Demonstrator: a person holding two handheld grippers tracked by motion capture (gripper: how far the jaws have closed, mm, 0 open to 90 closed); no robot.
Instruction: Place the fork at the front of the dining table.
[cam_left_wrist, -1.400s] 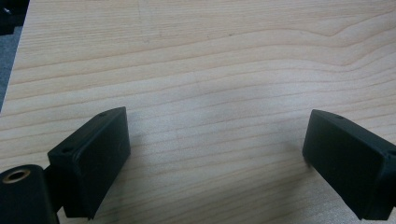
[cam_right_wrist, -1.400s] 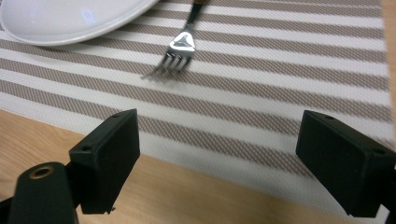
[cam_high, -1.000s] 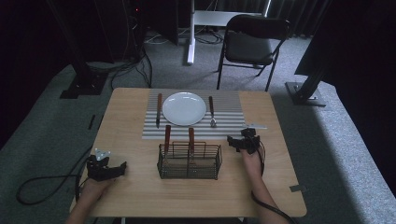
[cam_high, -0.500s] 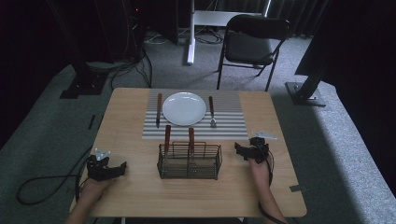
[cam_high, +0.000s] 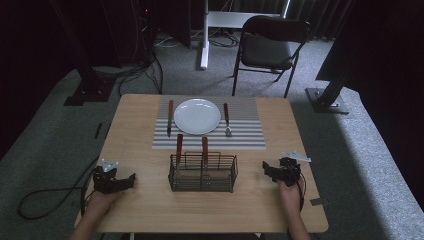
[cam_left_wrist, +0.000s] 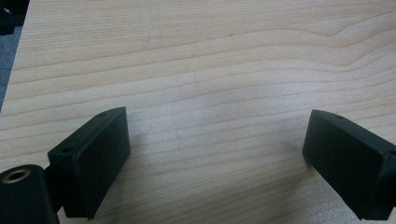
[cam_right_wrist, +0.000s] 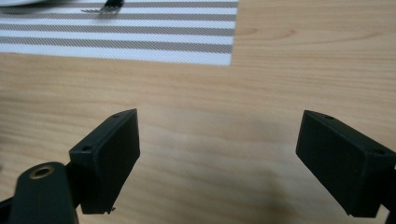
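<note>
Between and beyond the left jaws we see bare wooden table (cam_left_wrist: 210, 93), its edge at the upper left with grey carpet (cam_left_wrist: 7, 56) past it. Ahead of the right jaws, up and to their left, lies a striped placemat (cam_right_wrist: 140, 35), with a fork (cam_right_wrist: 105, 7) resting on it at the top edge. From the high view we make out a black folding chair (cam_high: 272, 47) well beyond the table, on the carpet.
</note>
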